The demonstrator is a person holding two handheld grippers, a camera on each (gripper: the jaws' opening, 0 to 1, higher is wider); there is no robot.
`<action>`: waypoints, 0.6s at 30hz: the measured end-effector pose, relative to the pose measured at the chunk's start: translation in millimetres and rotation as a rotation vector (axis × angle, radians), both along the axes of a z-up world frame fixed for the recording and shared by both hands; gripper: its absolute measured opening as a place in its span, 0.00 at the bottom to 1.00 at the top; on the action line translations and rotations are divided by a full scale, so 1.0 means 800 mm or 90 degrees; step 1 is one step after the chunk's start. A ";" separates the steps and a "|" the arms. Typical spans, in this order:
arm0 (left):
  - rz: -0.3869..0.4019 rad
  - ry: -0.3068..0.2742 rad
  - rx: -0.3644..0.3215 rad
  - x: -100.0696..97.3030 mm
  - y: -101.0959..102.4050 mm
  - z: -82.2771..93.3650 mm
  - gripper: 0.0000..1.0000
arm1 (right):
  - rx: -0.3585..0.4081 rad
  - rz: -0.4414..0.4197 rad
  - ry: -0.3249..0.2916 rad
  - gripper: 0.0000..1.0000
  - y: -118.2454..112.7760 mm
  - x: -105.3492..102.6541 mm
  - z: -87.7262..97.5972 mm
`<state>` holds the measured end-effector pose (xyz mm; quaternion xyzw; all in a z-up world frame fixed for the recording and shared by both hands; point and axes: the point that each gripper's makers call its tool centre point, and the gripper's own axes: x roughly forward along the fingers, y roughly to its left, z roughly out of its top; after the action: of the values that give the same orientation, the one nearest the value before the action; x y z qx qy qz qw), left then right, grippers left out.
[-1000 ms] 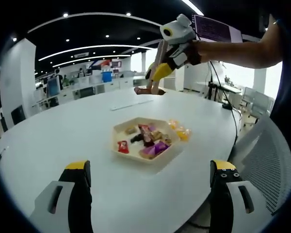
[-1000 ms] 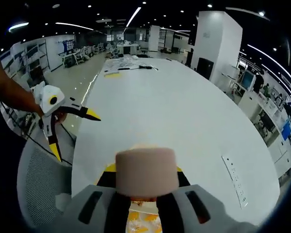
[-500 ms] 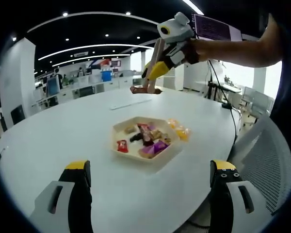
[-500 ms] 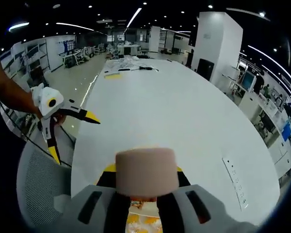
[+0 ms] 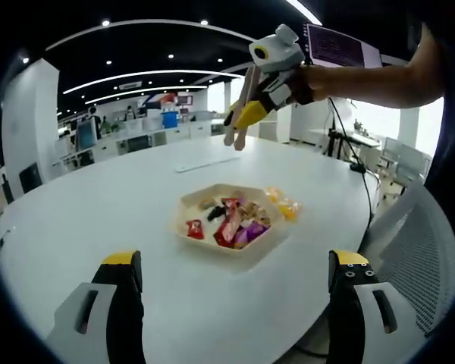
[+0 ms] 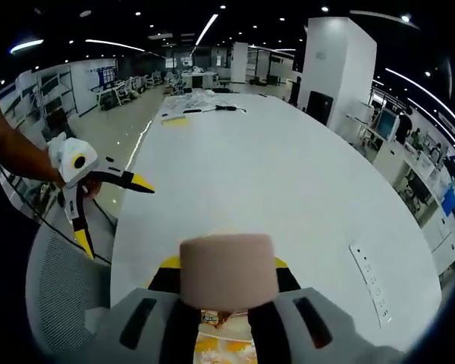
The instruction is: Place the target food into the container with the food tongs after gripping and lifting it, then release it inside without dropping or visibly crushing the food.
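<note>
A: Biggest thing first?

B: Table (image 5: 98, 205), white, rounded, running long in the right gripper view. Open office behind it, ceiling lights in strips and dots.

A: Next?

B: Mesh chair (image 5: 421, 250) at the table's edge in the left gripper view; its back also shows low left in the right gripper view.

A: The grippers?

B: Left gripper (image 5: 235, 303): jaws spread wide, nothing between them, well short of the tray. From the right gripper view it (image 6: 98, 208) hangs off the table's left side, jaws apart. Right gripper (image 5: 246, 114) sits high above the table's far part in the left gripper view, held by a bare forearm, jaws clamped on the tongs (image 5: 239, 125).

A: Tongs holding anything?

B: Pale wooden tongs, tips pointing down, close together, in the air. I can't make out any food between the tips. In the right gripper view the tongs' rounded end (image 6: 227, 271) blocks the jaws.

A: Container?

B: Tray (image 5: 193, 205), pale, hexagonal, on the table nearer the left gripper than the tongs are.

A: And the food?

B: Wrapped sweets (image 5: 231, 224) lie piled inside the tray, red, purple, brown. A few yellow sweets (image 5: 284, 205) lie on the table just beside the tray's right edge.
</note>
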<state>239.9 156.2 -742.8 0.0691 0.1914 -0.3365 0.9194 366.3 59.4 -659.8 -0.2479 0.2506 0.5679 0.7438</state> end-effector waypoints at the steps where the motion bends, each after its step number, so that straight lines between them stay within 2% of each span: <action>1: -0.002 0.000 0.000 -0.001 -0.001 0.000 1.00 | 0.002 -0.003 0.003 0.22 -0.001 0.001 0.001; 18: 0.001 -0.001 -0.003 -0.001 -0.001 0.002 1.00 | 0.013 -0.013 -0.007 0.23 -0.021 0.002 0.014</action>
<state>239.4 155.5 -741.0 0.0672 0.1901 -0.3360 0.9200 368.0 42.3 -648.6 -0.2411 0.2432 0.5611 0.7536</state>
